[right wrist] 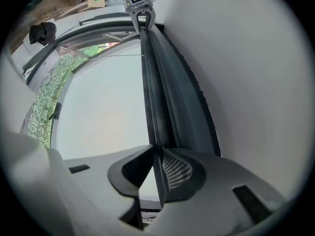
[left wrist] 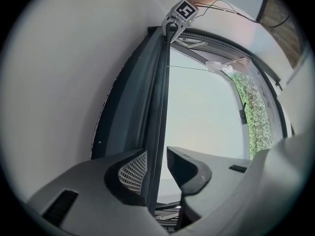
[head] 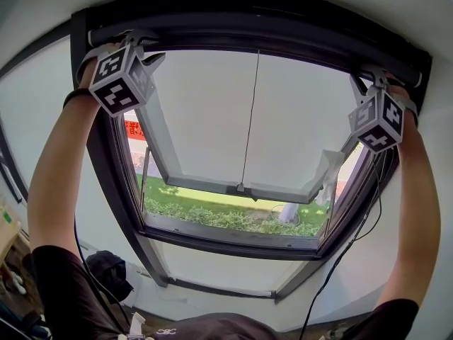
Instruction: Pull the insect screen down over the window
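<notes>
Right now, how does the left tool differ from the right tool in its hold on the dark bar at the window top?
The left tool leaves a bright gap beside the dark bar on one side; the right tool looks closed onto it from both sides. The left tool sits near the bar's left end, the right tool near its right end. Both straddle the same bar.

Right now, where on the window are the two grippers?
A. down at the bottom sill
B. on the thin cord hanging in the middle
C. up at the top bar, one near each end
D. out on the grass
C: the dark top bar runs between the jaws of the left gripper at one end and the right gripper at the other.
</notes>
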The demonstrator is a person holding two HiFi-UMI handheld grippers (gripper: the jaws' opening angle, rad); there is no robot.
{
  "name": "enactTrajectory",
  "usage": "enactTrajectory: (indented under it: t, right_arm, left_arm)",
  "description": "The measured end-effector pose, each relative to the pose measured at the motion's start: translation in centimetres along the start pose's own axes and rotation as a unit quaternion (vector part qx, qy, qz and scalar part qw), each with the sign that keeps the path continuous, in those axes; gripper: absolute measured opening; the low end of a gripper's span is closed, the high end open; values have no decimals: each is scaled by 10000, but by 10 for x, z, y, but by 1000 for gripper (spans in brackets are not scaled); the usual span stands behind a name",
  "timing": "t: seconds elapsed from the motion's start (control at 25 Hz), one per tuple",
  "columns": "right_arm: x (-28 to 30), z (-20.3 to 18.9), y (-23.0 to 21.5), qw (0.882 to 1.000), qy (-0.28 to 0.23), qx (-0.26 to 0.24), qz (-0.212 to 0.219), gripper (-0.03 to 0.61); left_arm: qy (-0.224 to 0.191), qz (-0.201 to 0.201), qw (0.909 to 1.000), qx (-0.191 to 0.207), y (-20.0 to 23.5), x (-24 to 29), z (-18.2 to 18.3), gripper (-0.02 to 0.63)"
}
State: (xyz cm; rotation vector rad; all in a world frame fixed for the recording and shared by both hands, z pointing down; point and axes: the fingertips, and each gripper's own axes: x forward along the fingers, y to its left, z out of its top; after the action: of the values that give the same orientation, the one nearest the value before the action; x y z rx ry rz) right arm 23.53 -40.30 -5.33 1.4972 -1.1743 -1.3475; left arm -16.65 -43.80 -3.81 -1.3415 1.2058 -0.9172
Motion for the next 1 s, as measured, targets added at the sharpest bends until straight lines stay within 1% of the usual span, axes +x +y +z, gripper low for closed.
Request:
enactTrajectory:
  t: [0.12,0.2,0.24,0.28,0.32,0.4,0.68,0.76,0.84,1.0]
  right_arm:
    - [0,0,1,10000,-10,-64,1,64]
    - [0,-1,1,10000,0,-70,23,63]
    - [1,-1,1,10000,2,-75,38,61]
    - [1,-1,1,10000,1,-81,52,60]
    - [1,-1,1,9999,1,-92,61,57]
    - [1,-1,0,9999,6,-130,65,40]
    - [2,1,-1,9996,36,-240,122,37]
    - [2,0,0,9995,56,-265,130,36]
    - [1,0,0,9995,71,-290,113,35]
    - [2,0,0,9991,127,-389,103,34]
  left_arm:
    - [95,13,9999,84,-3,3,-5,138]
    - [127,-4,9999,65,-3,7,-7,133]
    - [133,-15,9999,55,-3,9,-7,116]
    - [134,-22,9999,43,-3,10,-7,85]
    - [129,-24,9999,26,-2,11,-7,80]
    - [120,-30,9999,9,-1,12,-7,77]
    - [203,-184,9996,113,-4,16,-6,67]
    - [168,-193,9996,108,-2,15,-6,41]
    - [125,-206,9997,93,-1,14,-6,41]
    - [173,-187,9993,262,-2,15,-6,38]
